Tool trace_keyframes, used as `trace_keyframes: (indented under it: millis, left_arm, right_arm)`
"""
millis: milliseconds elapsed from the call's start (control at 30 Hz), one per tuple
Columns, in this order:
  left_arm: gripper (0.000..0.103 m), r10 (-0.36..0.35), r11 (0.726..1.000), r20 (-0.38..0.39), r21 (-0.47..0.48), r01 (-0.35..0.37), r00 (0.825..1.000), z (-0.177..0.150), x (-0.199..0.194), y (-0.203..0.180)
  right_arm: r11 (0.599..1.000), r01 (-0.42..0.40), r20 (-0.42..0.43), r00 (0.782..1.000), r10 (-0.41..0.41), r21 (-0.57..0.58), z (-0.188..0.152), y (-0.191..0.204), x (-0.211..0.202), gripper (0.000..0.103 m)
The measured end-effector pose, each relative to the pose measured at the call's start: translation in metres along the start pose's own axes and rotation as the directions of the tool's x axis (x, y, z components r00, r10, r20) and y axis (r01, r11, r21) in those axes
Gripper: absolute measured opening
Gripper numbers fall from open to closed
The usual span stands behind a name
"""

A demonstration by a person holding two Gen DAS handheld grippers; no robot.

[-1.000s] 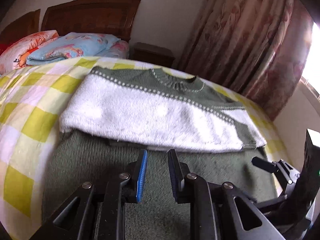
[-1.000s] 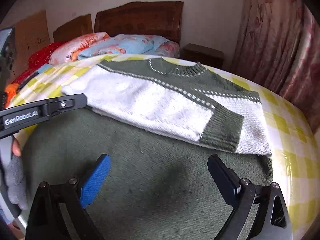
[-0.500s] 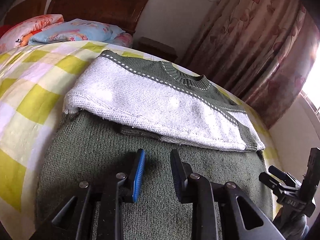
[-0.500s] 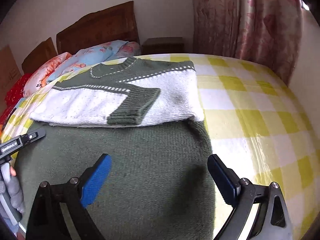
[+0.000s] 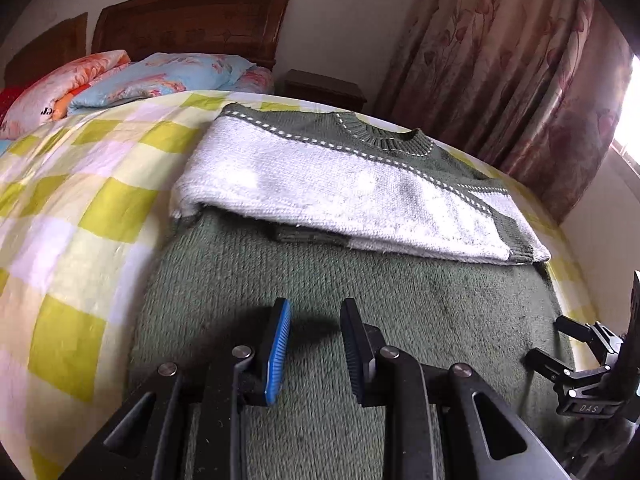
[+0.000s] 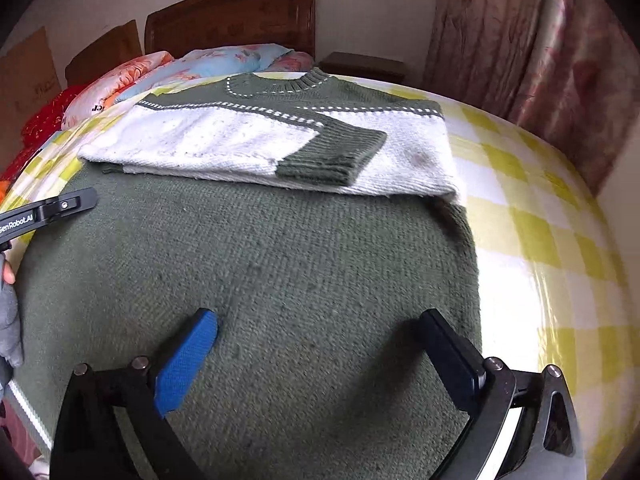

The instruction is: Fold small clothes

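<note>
Green-and-white knit: the sweater (image 6: pixel 248 248) lies flat on the checked bedspread (image 6: pixel 532 216), collar toward the headboard (image 6: pixel 240 12) and hem toward the cameras. Both sleeves are already folded inward across the chest. In the right wrist view one white sleeve crosses the body and ends in a dark green ribbed cuff (image 6: pixel 332 156) lying on top of the white band. The left wrist view shows the white band stacked as a raised layer above the green lower body, with a second cuff edge just visible under it.

Progress, judged from the layout: the sleeve folds are complete; the lengthwise fold, hem up to collar, is not yet done. The lower green panel lies fully spread and unfolded.

Garment condition: thick, coarse knit with a fuzzy surface. The white band carries a few grey smudges. A dotted white stitch line separates the green yoke from the white band. The panel lies smooth, without bunching.

Tool state: the left gripper (image 5: pixel 314 344) hovers over the lower green panel with its jaws set narrowly apart and nothing between them. The right gripper (image 6: pixel 320 344) stands over the same panel near the sweater's right edge, jaws spread wide, empty. Neither holds fabric.
</note>
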State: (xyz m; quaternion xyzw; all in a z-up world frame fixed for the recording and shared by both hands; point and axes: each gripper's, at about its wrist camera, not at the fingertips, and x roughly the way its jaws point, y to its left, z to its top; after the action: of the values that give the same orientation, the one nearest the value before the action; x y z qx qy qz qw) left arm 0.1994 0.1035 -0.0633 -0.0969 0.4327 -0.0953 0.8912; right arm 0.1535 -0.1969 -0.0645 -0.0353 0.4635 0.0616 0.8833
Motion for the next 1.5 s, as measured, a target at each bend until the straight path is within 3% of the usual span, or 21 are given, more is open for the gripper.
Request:
trace_keyframes:
  millis: [100, 200, 267, 333, 400, 533, 667, 867, 933, 1000, 1100, 1200, 1500]
  left_arm:
    - [0.026, -0.041, 0.999, 0.009, -0.011, 0.041, 0.999, -0.012, -0.012, -0.008]
    - [0.026, -0.099, 0.990, 0.001, 0.105, 0.099, 0.995, -0.024, -0.008, -0.042]
    - [0.026, -0.043, 0.981, -0.023, 0.189, 0.047, 0.999, -0.032, 0.001, -0.062]
    - [0.027, -0.028, 0.979, -0.025, 0.202, 0.033, 0.999, -0.032, 0.001, -0.065]
    - [0.027, -0.041, 0.982, -0.028, 0.183, 0.045, 0.999, -0.033, -0.004, -0.057]
    - [0.027, 0.036, 0.972, -0.015, 0.234, -0.032, 0.999, -0.044, -0.015, -0.052]
    - [0.027, 0.063, 0.970, 0.002, 0.237, -0.061, 0.998, -0.057, -0.027, -0.039]
    - [0.027, 0.118, 0.965, 0.017, 0.235, -0.119, 0.993, -0.060, -0.031, -0.043]
    - [0.027, 0.086, 0.963, 0.008, 0.256, -0.085, 0.996, -0.065, -0.030, -0.054]
    - [0.027, 0.102, 0.949, 0.025, 0.297, -0.105, 0.994, -0.071, -0.030, -0.064]
    - [0.029, 0.108, 0.941, 0.036, 0.317, -0.114, 0.993, -0.074, -0.031, -0.065]
    - [0.033, 0.088, 0.950, 0.031, 0.300, -0.093, 0.996, -0.073, -0.033, -0.057]
    - [0.035, 0.087, 0.950, 0.040, 0.298, -0.095, 0.995, -0.081, -0.045, -0.043]
  right_arm:
    - [0.998, 0.052, 0.014, 0.999, -0.052, 0.031, -0.002, 0.001, -0.008, 0.103]
    - [0.999, -0.031, 0.086, 0.996, 0.032, -0.009, 0.000, 0.027, -0.019, 0.103]
    - [0.994, -0.058, 0.082, 0.994, 0.066, -0.092, 0.000, 0.052, -0.017, 0.103]
    - [0.987, -0.036, 0.019, 0.999, 0.040, -0.157, -0.003, 0.068, -0.003, 0.103]
    - [0.992, -0.064, 0.005, 0.998, 0.064, -0.105, -0.003, 0.056, -0.003, 0.103]
    - [0.997, -0.050, -0.003, 0.999, 0.050, -0.058, -0.010, 0.030, -0.008, 0.103]
    - [0.999, -0.038, -0.002, 0.999, 0.038, -0.018, -0.021, 0.011, -0.016, 0.103]
    - [0.999, 0.008, 0.018, 1.000, -0.008, -0.031, -0.022, 0.019, -0.022, 0.103]
    - [0.998, -0.038, 0.044, 0.998, 0.040, -0.049, -0.023, 0.032, -0.028, 0.103]
    - [0.993, -0.078, 0.045, 0.996, 0.083, -0.092, -0.025, 0.050, -0.027, 0.103]
    - [0.981, -0.059, 0.023, 0.998, 0.064, -0.185, -0.031, 0.073, -0.020, 0.103]
    - [0.985, -0.101, -0.005, 0.995, 0.101, -0.139, -0.032, 0.060, -0.018, 0.103]
    - [0.991, -0.077, -0.002, 0.997, 0.078, -0.105, -0.051, 0.034, -0.031, 0.103]
